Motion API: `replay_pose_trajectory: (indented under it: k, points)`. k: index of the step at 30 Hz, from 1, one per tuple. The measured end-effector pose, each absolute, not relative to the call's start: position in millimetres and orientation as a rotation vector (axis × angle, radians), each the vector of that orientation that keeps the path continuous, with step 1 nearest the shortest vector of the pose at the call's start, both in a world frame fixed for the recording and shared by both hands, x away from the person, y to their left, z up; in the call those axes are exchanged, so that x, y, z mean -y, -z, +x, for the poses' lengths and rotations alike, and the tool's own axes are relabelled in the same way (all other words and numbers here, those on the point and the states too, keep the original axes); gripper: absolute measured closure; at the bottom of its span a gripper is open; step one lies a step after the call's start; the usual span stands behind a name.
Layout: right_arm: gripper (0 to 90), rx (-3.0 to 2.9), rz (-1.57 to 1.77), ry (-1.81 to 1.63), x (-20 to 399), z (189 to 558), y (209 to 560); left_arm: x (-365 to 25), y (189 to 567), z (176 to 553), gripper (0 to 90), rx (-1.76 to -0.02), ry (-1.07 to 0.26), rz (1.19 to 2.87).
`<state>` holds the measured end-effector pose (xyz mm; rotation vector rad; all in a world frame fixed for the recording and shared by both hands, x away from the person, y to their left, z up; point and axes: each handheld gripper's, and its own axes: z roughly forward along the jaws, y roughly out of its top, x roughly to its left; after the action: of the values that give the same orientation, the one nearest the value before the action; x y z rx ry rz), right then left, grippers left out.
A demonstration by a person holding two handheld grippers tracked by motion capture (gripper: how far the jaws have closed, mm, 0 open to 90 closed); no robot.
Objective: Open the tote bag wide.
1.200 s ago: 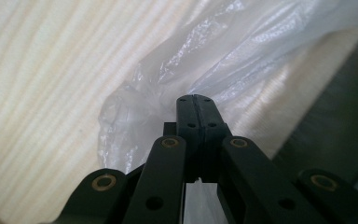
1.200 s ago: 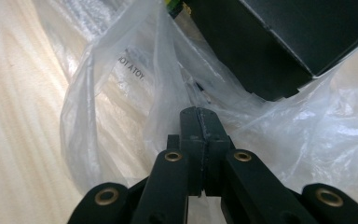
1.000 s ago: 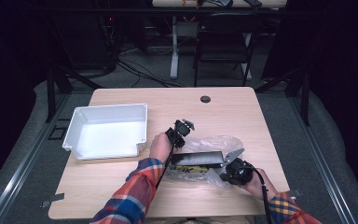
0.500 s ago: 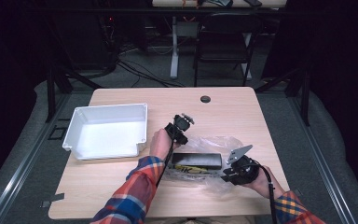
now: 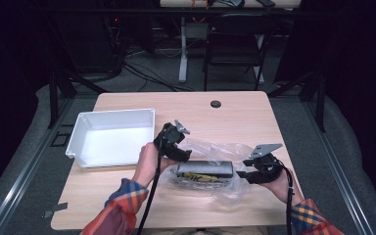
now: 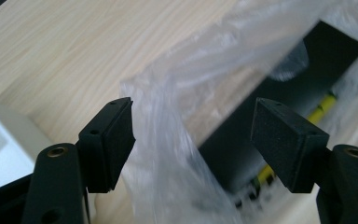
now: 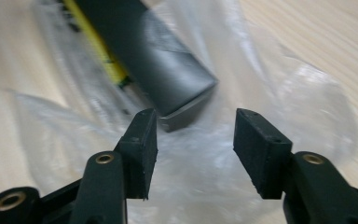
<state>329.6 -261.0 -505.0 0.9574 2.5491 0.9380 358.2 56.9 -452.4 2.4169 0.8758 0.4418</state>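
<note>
High view overlooks table (image 5: 235,112); gripper views closely share bag (image 6: 168,154).

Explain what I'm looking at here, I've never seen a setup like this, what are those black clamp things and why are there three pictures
A person sits at a wooden table and holds a hand-operated two-jaw clamp in each hand: the left gripper and the right gripper. One picture comes from a fixed camera overhead. The other two come from small cameras riding on the grippers, each looking along its own black jaws.

On the table lie an empty white tray and a clear plastic bag with a dark box inside, which has yellow markings.

Nothing is held. Both grippers' jaws have just been opening. In the left gripper view, loose bag film sits between the pads without being pinched. In the right gripper view, the jaws stand apart just short of the box's end.
</note>
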Motion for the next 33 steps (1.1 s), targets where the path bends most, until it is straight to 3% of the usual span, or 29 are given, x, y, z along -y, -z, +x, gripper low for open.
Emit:
replay_pose_trajectory:
  k: [7,10,12,16,20,26,33]
  points:
    - [37.0,-2.491,1.11,-0.896,268.4,337.7,510.4,-89.3,489.7,325.9,26.4,-0.919,-0.378,2.484]
    - [37.3,-2.496,1.143,-0.874,268.2,342.8,515.2,-95.9,503.6,324.5,31.0,-0.929,-0.348,2.537]
    - [41.9,-2.502,1.163,-0.847,267.4,346.6,519.5,-97.5,509.3,325.4,38.5,-0.926,-0.334,2.555]
    - [57.2,-2.516,1.172,-0.824,265.8,353.7,529.5,-99.8,518.4,331.4,64.6,-0.944,-0.342,2.535]
    - [71.9,-2.526,1.167,-0.76,264.1,360.8,538.8,-100.7,521.8,342.9,81.3,-1.019,-0.453,2.473]
    - [87.1,-2.512,1.146,-0.685,261.1,364.3,545.7,-94.0,531.3,365.7,84.8,-1.132,-0.492,2.45]
    - [90.0,-2.479,1.156,-0.599,265.1,366.8,550.1,-83.0,547.7,378.5,84.1,-1.149,-0.47,2.508]
